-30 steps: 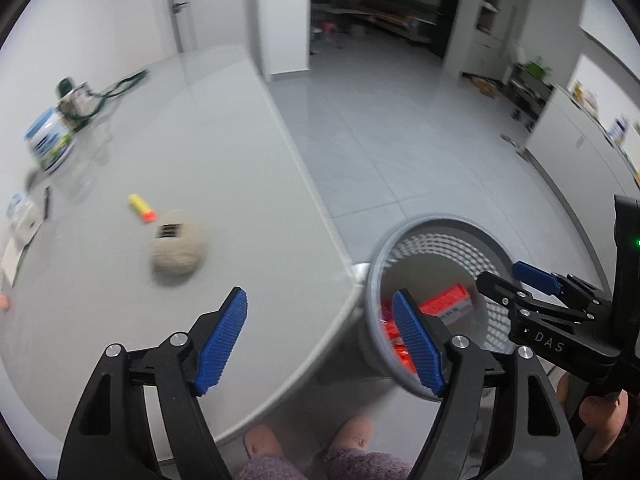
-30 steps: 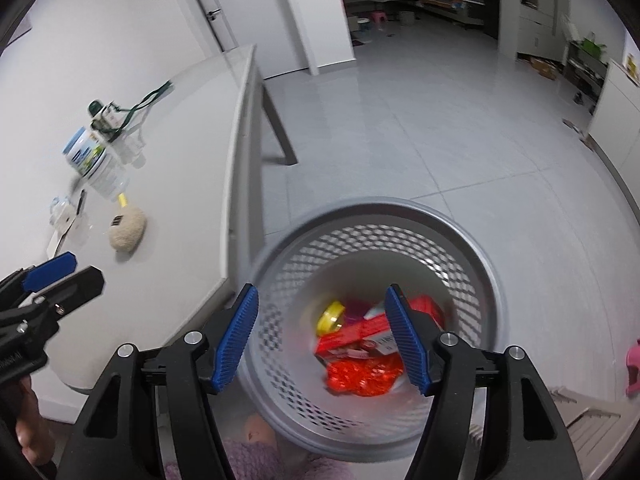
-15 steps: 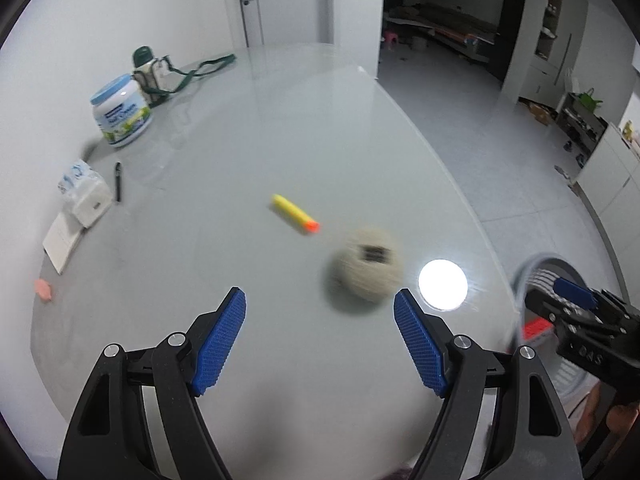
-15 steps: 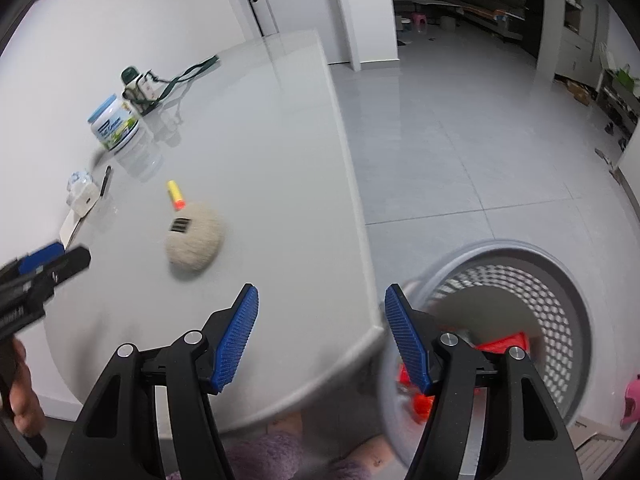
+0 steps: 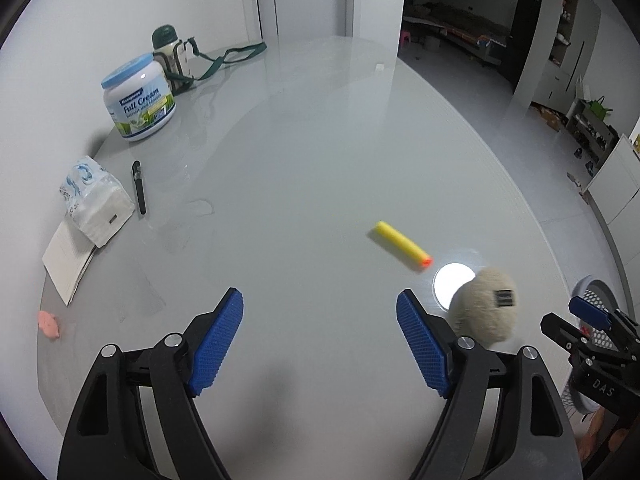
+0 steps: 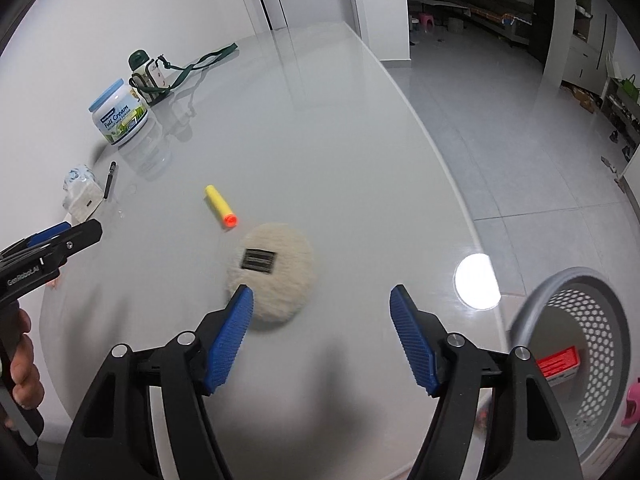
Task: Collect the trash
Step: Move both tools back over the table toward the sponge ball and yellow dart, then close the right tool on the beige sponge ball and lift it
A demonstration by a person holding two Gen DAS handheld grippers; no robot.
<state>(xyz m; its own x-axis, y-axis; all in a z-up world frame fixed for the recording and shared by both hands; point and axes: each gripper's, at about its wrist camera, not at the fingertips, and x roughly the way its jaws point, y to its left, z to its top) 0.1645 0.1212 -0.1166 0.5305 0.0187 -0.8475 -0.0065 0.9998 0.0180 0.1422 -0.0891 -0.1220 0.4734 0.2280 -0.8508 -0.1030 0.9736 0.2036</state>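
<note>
A round cream fluffy pad with a black label (image 6: pixel 272 270) lies on the grey table (image 6: pixel 320 140), also in the left wrist view (image 5: pixel 484 312). A yellow foam dart with an orange tip (image 6: pixel 221 206) lies just behind it, seen too in the left wrist view (image 5: pixel 402 245). A small pink scrap (image 5: pixel 49 324) lies at the table's left edge. My right gripper (image 6: pixel 322 336) is open and empty, hovering just in front of the pad. My left gripper (image 5: pixel 320 340) is open and empty over bare table, left of the pad. The grey mesh bin (image 6: pixel 576 360) holds red packaging.
A Full Cream jar (image 5: pixel 138 102), a green-capped bottle with a strap (image 5: pixel 172 56), a tissue pack (image 5: pixel 96 206), a black pen (image 5: pixel 139 188) and a notepad (image 5: pixel 68 260) stand along the wall side. The bin stands on the floor off the table's right corner.
Both grippers swung left from over the bin to over the table. The pad and dart now lie closer in front of the right gripper. Both stay open.
</note>
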